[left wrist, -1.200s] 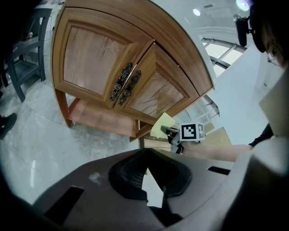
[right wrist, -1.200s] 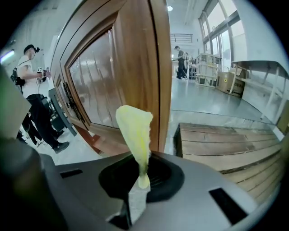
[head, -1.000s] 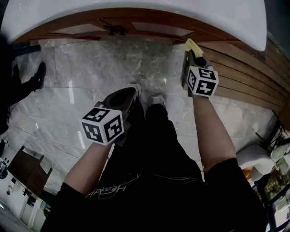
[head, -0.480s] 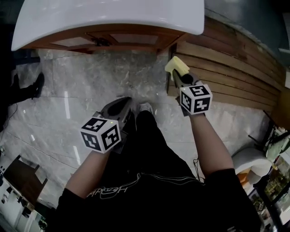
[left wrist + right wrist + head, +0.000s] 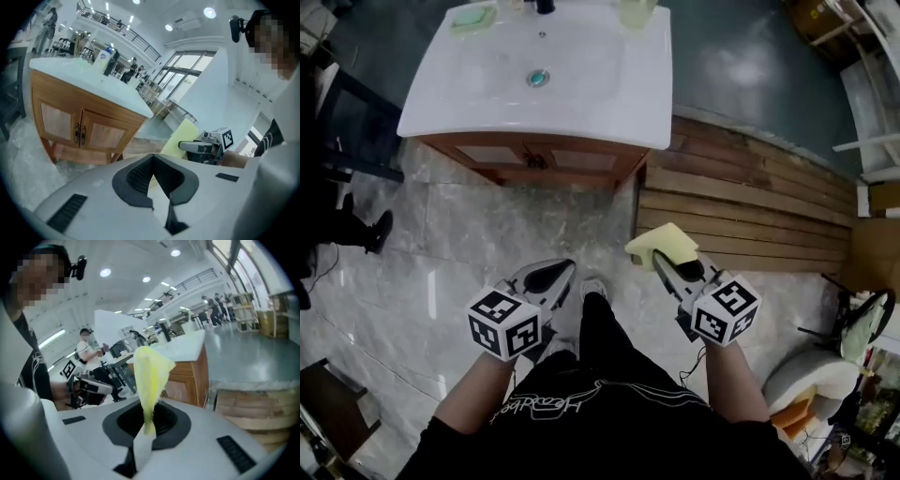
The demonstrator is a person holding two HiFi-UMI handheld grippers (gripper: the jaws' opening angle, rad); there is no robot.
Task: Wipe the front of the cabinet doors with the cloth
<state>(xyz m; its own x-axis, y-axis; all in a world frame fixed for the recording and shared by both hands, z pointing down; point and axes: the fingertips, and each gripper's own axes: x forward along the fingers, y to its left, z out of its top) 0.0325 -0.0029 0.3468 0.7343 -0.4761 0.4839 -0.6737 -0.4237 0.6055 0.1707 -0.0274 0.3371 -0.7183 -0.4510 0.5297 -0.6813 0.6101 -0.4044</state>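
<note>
- Head view: the person stands back from the cabinet. The cabinet doors (image 5: 534, 157) lie at 12 o'clock under the white bench (image 5: 609, 103), well apart from both hands. The right claw (image 5: 668, 265) is at 3 o'clock and holds the yellow cloth (image 5: 661, 244) up over the marble floor (image 5: 441, 244). The left claw (image 5: 551, 274) is at 9 o'clock and carries nothing.
- Left gripper view: the left claw (image 5: 151, 159) has its jaws pressed together on nothing. The cabinet doors (image 5: 82, 131) sit at 10 o'clock, both shut, and the cloth (image 5: 180, 138) at 2 o'clock.
- Right gripper view: the right claw (image 5: 149, 420) is clamped on the cloth (image 5: 150, 369), which stands up in a bunch. The cabinet shows behind it at 2 o'clock.
- Progress: the cloth is gripped but touches no door. The doors are too small here to show wiped streaks, so probably the whole wipe remains: step in, then press and sweep across both fronts.
</note>
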